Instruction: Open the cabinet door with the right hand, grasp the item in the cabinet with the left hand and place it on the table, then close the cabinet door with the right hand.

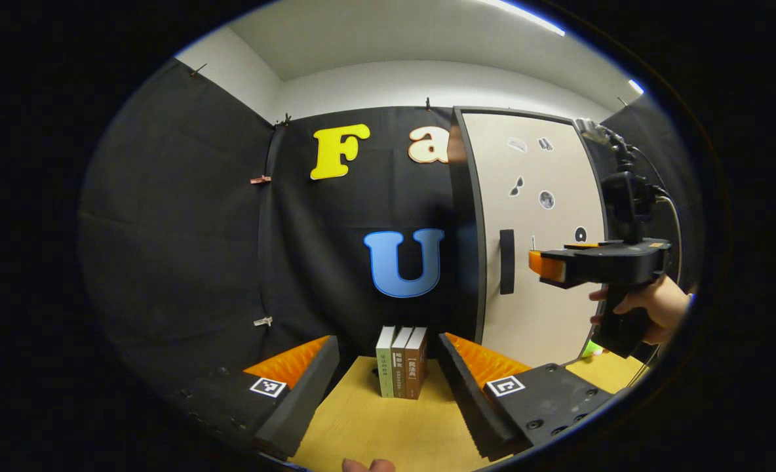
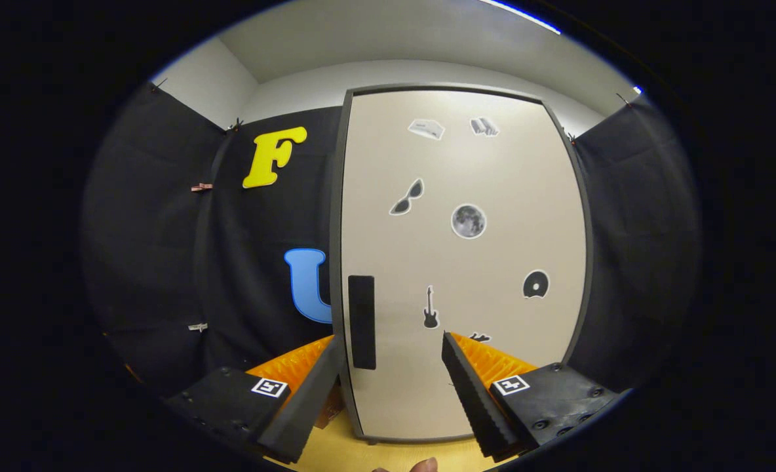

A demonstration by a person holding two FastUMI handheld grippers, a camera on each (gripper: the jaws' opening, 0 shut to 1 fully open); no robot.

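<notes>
The cabinet (image 2: 466, 262) stands on the table with its beige, sticker-covered door shut, so whatever is inside is hidden. A black vertical handle (image 2: 362, 321) sits near the door's left edge. My right gripper (image 2: 391, 364) is open close in front of the door, and the handle shows between its fingers, just right of the left one. In the left gripper view the cabinet (image 1: 539, 216) is on the right, with a hand (image 1: 650, 308) holding the right gripper (image 1: 537, 263) just short of the handle (image 1: 506, 261). My left gripper (image 1: 388, 364) is open and holds nothing.
Three books (image 1: 401, 370) stand upright on the yellow wooden table (image 1: 375, 426), left of the cabinet and straight ahead of the left gripper. Black cloth walls close the booth at the back and on both sides. The table (image 2: 388, 452) runs under the cabinet's base.
</notes>
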